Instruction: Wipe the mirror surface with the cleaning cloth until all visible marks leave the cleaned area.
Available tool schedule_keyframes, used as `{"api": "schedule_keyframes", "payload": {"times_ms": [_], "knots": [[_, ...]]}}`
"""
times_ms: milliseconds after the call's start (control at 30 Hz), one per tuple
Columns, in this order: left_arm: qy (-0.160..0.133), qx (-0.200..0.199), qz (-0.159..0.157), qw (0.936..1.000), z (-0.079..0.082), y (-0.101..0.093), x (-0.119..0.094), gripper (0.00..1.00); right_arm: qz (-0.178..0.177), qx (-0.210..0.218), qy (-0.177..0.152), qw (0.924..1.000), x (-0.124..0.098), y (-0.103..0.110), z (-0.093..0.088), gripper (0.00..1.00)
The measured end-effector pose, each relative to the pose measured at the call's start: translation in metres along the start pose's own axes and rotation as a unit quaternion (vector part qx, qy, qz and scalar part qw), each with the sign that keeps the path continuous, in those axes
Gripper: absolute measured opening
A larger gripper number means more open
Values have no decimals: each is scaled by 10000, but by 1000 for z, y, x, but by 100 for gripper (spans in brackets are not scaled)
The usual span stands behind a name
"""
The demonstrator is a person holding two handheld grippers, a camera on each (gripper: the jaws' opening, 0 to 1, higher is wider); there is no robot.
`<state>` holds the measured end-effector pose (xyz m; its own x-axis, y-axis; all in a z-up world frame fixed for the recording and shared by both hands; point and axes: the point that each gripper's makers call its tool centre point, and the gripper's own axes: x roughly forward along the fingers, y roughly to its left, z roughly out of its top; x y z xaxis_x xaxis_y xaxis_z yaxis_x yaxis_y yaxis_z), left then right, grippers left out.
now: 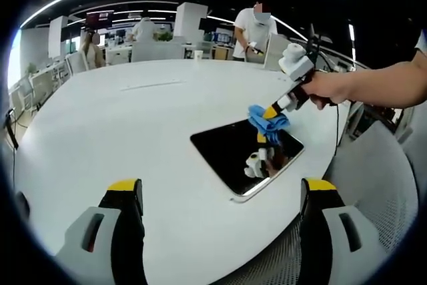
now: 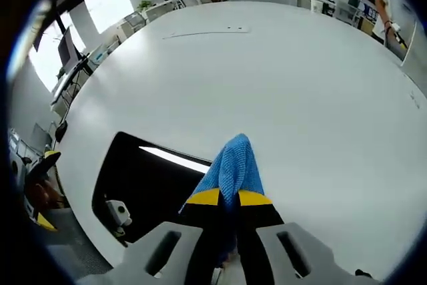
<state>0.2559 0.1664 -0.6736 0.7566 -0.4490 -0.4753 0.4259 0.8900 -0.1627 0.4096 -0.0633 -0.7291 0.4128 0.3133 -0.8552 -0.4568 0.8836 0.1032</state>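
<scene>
Nearest in the left gripper view, your left tongs (image 1: 220, 195) stand wide apart, the two yellow-tipped jaws rising over the near edge of the white surface (image 1: 113, 125) with nothing between them and nothing touched.

Just beyond them lies the mirror (image 1: 227, 155), a dark rectangular panel flat on the surface, near its right-hand edge. The glass reflects the gripper above it.

At the mirror's far corner your right tongs (image 1: 269, 113) come in from the right, held in your hand (image 1: 327, 89), and press the blue cleaning cloth (image 1: 268, 123) down onto the glass.

In the right gripper view the right tongs (image 2: 229, 197) are clamped together on the cleaning cloth (image 2: 233, 165), which bunches up between the yellow tips and sticks out ahead of them. The cloth sits at the edge of the mirror (image 2: 143, 185), partly over the dark glass and partly over the white surface (image 2: 280, 78).

Farther off, past the surface, stand chairs and desks, and a person in a white shirt (image 1: 255, 28) stands at the back.
</scene>
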Motion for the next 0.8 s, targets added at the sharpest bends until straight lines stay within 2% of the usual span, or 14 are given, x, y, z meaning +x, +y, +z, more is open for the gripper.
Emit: {"api": "schedule_keyframes", "payload": {"times_ms": [233, 367, 567, 800], "knots": [[-7, 25, 10, 10000, 1, 0, 0, 97, -13, 163, -204, 9997, -28, -17, 5, 3], [-25, 26, 40, 10000, 1, 1, 0, 97, -47, 271, -241, 9993, -45, -29, 0, 3], [-36, 30, 57, 10000, 2, 1, -1, 97, -81, 363, -59, 9993, -59, -50, -25, 3], [-69, 164, 151, 9997, 6, 1, -4, 95, -159, 443, 167, 9988, -50, -59, -52, 3]]}}
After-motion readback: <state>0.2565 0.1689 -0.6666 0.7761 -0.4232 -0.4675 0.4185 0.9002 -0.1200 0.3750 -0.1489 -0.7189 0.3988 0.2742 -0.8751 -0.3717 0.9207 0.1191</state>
